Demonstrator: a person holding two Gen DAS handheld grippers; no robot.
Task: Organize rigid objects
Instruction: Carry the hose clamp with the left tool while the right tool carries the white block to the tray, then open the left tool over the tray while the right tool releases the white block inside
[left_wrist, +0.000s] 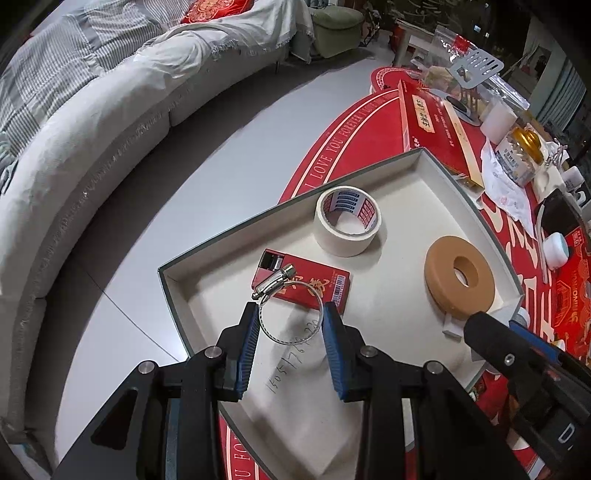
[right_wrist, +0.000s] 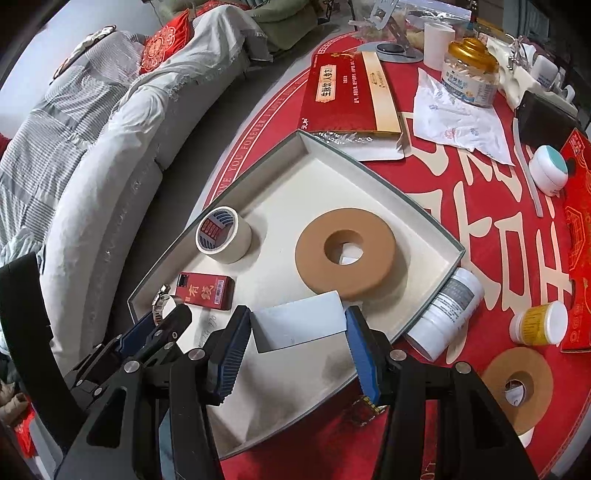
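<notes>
A shallow white box lid (left_wrist: 436, 173) (right_wrist: 413, 218) lies on the red table. In it are a masking tape roll (left_wrist: 349, 221) (right_wrist: 223, 236), a tan foam ring (left_wrist: 460, 277) (right_wrist: 345, 251) and a small red box (left_wrist: 306, 284) (right_wrist: 205, 290). My left gripper (left_wrist: 291, 328) is shut on a metal hose clamp (left_wrist: 286, 306), held over the lid beside the red box; the clamp also shows in the right wrist view (right_wrist: 162, 302). My right gripper (right_wrist: 299, 332) is shut on a flat white card (right_wrist: 299, 325) over the lid's near part.
A white bottle (right_wrist: 448, 314) lies against the lid's right edge. A second tan ring (right_wrist: 517, 387), a yellow-labelled jar (right_wrist: 539, 323), a long red box (right_wrist: 347, 96), tissue (right_wrist: 458, 114) and jars crowd the table. A grey sofa (left_wrist: 92, 147) stands to the left.
</notes>
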